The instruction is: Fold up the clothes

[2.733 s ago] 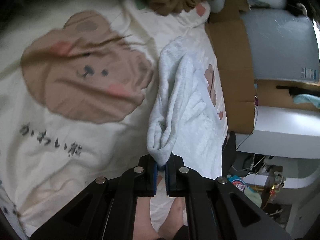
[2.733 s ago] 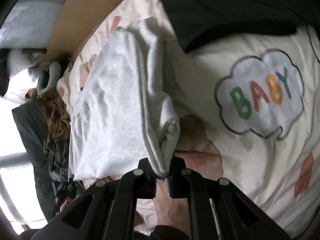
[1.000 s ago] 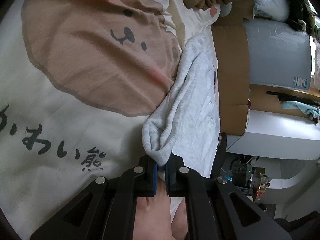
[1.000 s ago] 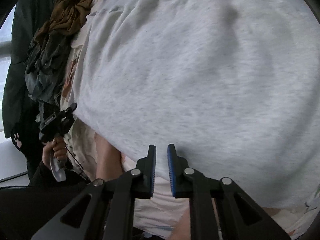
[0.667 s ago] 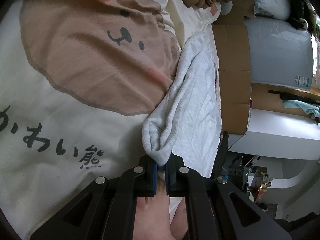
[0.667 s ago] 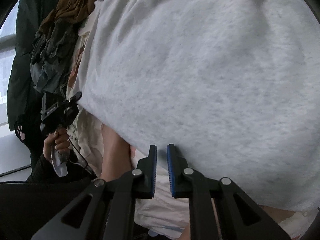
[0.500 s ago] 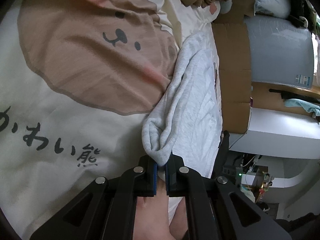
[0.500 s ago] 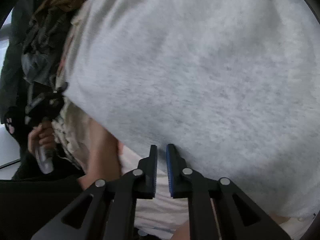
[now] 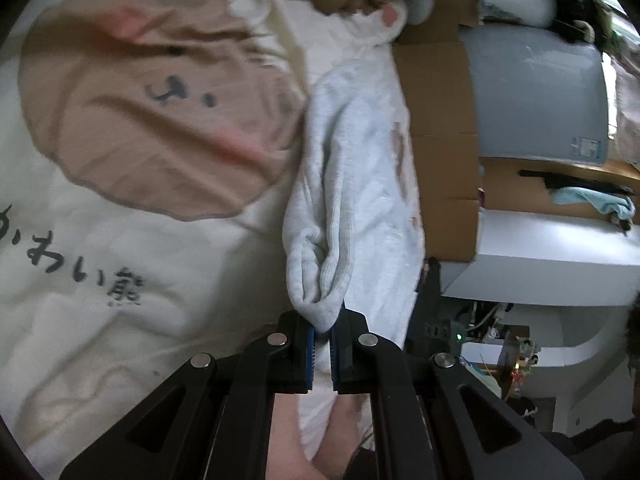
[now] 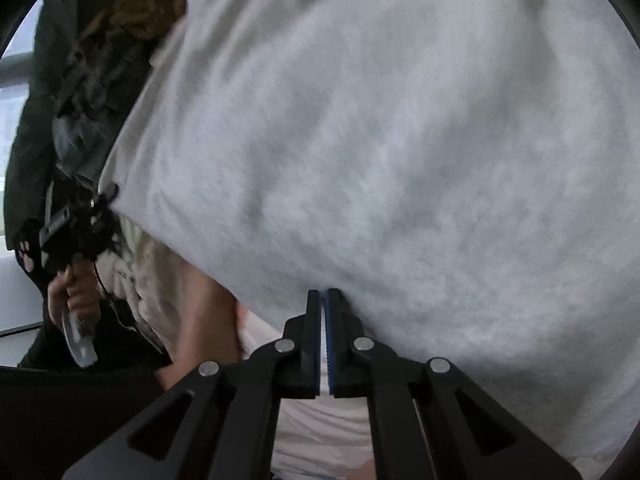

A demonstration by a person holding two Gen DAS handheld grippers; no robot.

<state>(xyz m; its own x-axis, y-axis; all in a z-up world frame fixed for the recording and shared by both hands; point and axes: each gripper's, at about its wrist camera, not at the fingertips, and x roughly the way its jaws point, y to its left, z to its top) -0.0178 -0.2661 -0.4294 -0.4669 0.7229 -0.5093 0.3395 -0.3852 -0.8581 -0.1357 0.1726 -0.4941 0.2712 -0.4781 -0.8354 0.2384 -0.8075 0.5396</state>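
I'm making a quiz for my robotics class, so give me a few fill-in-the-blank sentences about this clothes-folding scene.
1. The left gripper is shut on a bunched edge of the ____ sweatshirt.
2. The brown face printed on the bedspread is that of a ____.
3. Right of the sweatshirt in the left wrist view stands a brown ____ box.
4. The right gripper has its jaws ____ at the sweatshirt's edge.

Missing words: grey; bear; cardboard; shut

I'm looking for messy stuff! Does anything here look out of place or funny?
Yes. A brown and dark heap of clothes lies crumpled and unfolded at the far end of the bear-print blanket. The grey sweatshirt is bunched up where the left hand-held gripper pinches its edge. Nothing looks spilled or torn.
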